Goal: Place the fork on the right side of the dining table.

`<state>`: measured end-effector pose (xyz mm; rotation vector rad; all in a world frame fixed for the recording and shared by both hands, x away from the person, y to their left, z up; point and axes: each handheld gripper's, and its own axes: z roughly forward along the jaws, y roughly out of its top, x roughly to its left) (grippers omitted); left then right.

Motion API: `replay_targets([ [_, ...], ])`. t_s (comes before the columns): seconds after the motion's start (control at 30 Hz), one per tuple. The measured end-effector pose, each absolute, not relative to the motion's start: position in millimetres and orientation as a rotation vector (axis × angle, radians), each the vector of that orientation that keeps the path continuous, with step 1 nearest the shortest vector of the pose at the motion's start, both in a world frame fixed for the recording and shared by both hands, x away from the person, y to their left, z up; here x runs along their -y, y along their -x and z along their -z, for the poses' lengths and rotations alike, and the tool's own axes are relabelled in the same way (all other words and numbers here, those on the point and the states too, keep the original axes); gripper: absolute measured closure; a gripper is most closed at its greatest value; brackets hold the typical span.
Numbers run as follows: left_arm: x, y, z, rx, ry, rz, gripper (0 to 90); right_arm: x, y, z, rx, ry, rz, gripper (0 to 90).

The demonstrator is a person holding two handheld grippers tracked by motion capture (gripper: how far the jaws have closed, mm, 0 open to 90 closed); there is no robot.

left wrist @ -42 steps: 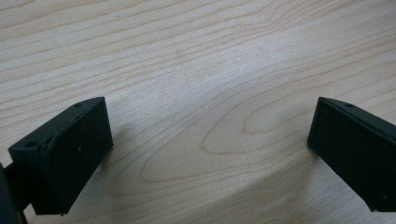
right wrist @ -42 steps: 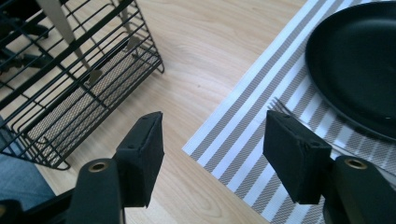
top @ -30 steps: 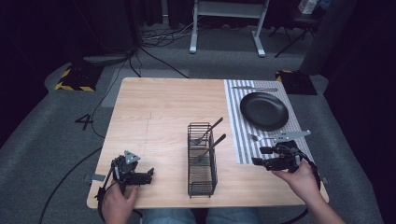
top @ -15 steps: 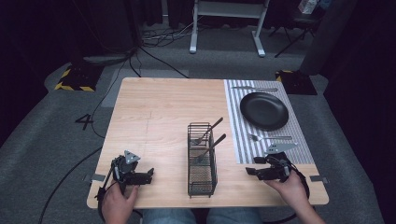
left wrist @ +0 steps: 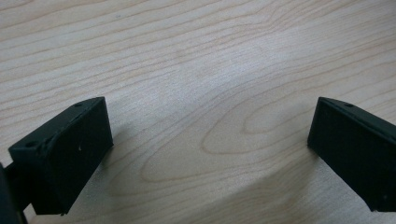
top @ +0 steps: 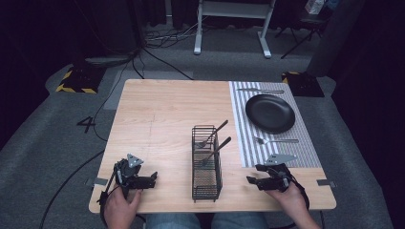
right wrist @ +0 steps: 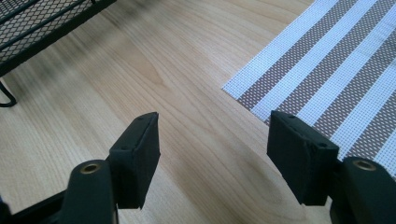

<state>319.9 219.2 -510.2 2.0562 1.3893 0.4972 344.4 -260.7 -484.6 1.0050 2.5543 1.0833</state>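
I have both grippers low at the near edge of the wooden surface point(top: 162, 114). My left gripper point(top: 152, 180) rests near the front left corner, jaws spread wide with bare wood between them. My right gripper point(top: 252, 180) sits near the front right, just off the near corner of the striped placemat point(top: 241, 119); its jaws have just been opening and stand apart with nothing between them, only wood and the mat's edge.

Between the two grippers stands the black wire-mesh caddy point(top: 207, 179), a narrow upright basket whose long axis runs from my side away toward the far edge. Two dark-handled utensils point(top: 215, 148) lean in its far half, handles tilted up and toward the right, pointing at the mat. The caddy's near corner lies up and to the left of my right gripper, close but not touching.

On the mat, a black plate point(top: 270, 113) lies in the far half. A fork point(top: 276, 140) lies crosswise just in front of it, and a knife point(top: 260, 90) lies crosswise behind it, both well clear of my grippers.
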Motion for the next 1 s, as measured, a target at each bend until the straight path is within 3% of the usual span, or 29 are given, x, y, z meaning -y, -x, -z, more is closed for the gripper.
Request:
replay_targets([
  [0.57, -219.2, -319.9, 510.2, -1.389, -2.056, -0.497, 0.0, 263.8, -343.5, 502.8, -2.471, -1.012, -1.111, 31.0],
  [0.73, -219.2, -319.9, 510.2, -1.389, -2.057, -0.497, 0.0, 262.2, -339.5, 507.5, -2.442, -0.939, -1.095, 26.4],
  [0.93, -219.2, -319.8, 510.2, -1.389, -2.057, -0.497, 0.0, 259.6, -341.3, 508.5, -2.438, -0.976, -1.051, 11.3],
  [1.0, -219.2, -319.8, 510.2, -1.389, -2.057, -0.497, 0.0, 259.6, -341.6, 508.6, -2.437, -0.979, -1.046, 11.1],
])
